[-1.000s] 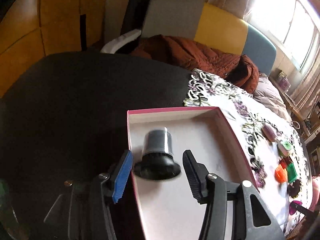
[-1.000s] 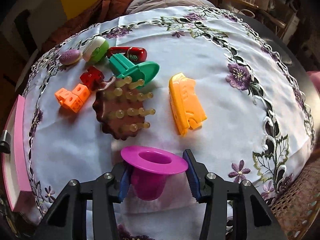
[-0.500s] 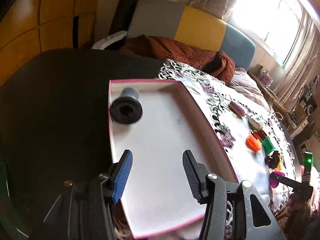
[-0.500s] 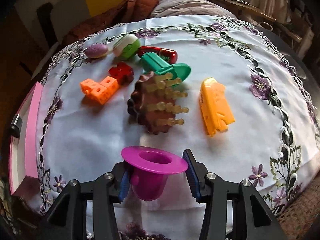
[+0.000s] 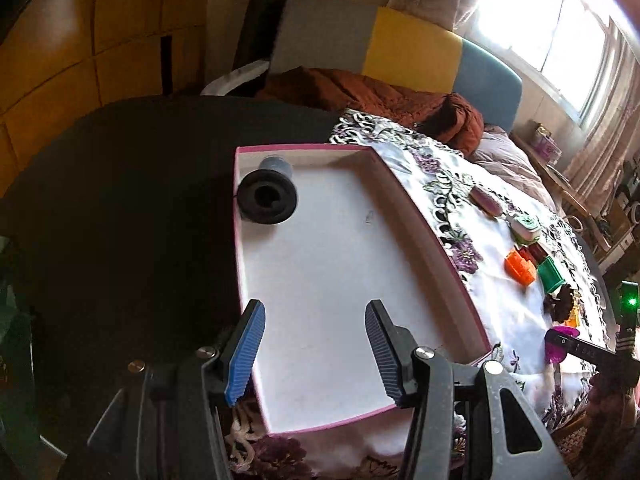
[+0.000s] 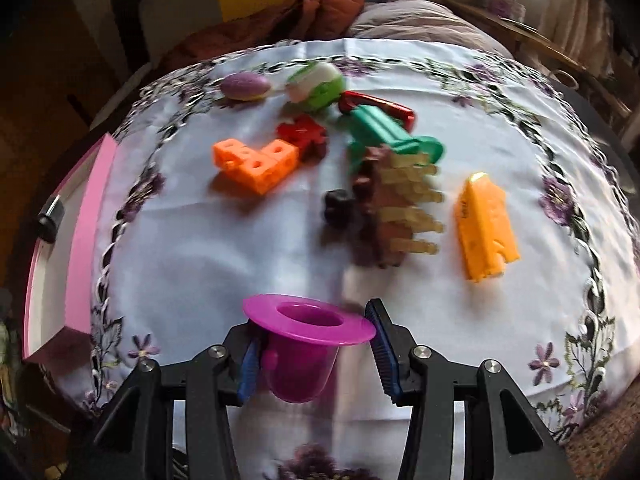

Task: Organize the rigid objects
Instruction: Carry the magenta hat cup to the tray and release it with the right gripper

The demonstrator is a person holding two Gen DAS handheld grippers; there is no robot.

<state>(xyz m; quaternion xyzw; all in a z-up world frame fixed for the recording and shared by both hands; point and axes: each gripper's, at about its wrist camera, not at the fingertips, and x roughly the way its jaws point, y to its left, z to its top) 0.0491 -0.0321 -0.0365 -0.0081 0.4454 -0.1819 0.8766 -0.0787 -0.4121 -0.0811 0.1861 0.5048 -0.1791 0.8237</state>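
The purple cup (image 6: 308,350) sits between the fingers of my right gripper (image 6: 314,352), pinched under its wide brim, mouth up, lifted off the tablecloth (image 6: 224,256). I hold it below the flange, I think, so the brim rests on the pads and cannot slip downward.

Ahead of these tongs lies the rest of the pile: the orange block piece (image 6: 256,162), the red piece (image 6: 302,136) behind it, the brown pegged toy (image 6: 390,208) with a small dark piece touching its left side, and the yellow-orange piece (image 6: 486,226) off to the right. Far ahead sit the purple oval (image 6: 244,86) and the green-and-white one (image 6: 316,86).

To the left of the right tongs is the pink-rimmed box (image 5: 420,232), which is where I judge the cup should go.

My left gripper (image 5: 312,348) hangs over the near end of that box, jaws spread and holding nothing. The black spool-like piece (image 5: 267,200) lies on its side in the far left corner ahead of it (tucked there, it leaves the floor free for more).
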